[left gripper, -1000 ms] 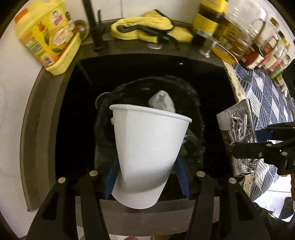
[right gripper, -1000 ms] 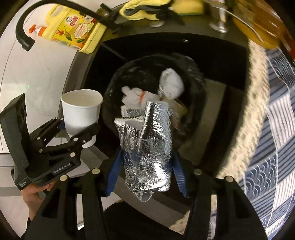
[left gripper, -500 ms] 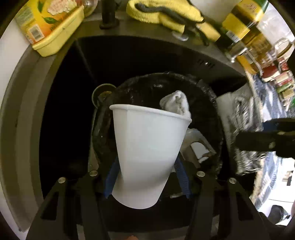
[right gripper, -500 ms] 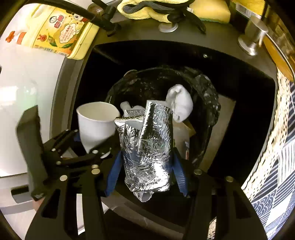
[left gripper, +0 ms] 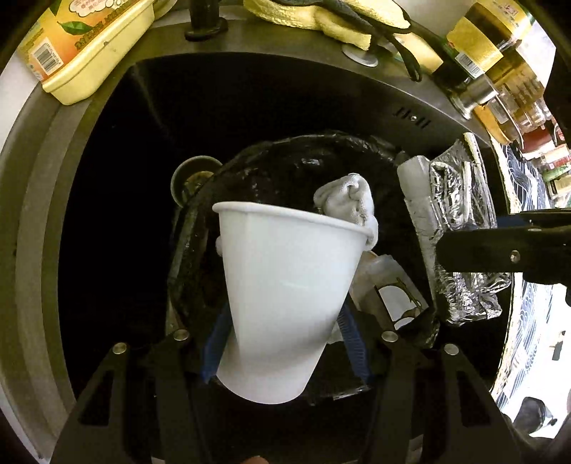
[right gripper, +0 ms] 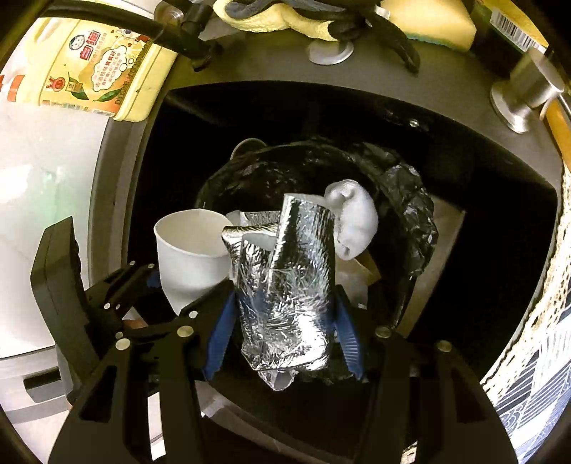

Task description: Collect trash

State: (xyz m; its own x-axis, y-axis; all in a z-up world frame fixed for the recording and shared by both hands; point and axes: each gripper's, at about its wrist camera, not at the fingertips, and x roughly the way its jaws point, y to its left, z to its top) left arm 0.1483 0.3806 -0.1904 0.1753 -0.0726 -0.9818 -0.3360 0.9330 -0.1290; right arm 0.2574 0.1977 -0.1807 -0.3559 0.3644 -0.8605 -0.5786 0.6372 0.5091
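Note:
My left gripper (left gripper: 283, 335) is shut on a white paper cup (left gripper: 285, 296), held upright above the near rim of a black trash bag (left gripper: 285, 157) that sits in the dark sink. The cup also shows in the right wrist view (right gripper: 189, 257). My right gripper (right gripper: 283, 328) is shut on a crumpled silver foil wrapper (right gripper: 289, 285), held over the bag (right gripper: 410, 203); the wrapper also shows in the left wrist view (left gripper: 460, 228). Inside the bag lie a white crumpled cloth (right gripper: 353, 221) and other trash.
A yellow detergent bottle (right gripper: 92, 71) stands at the sink's back left by the black faucet (right gripper: 178, 32). Yellow gloves and a sponge (right gripper: 428, 21) lie behind the sink. Bottles and jars (left gripper: 492, 64) stand at the back right. A patterned cloth (right gripper: 535, 374) covers the counter on the right.
Both grippers have moved forward and in over the trash bag, drawing closer together. The cup and foil wrapper stay gripped.

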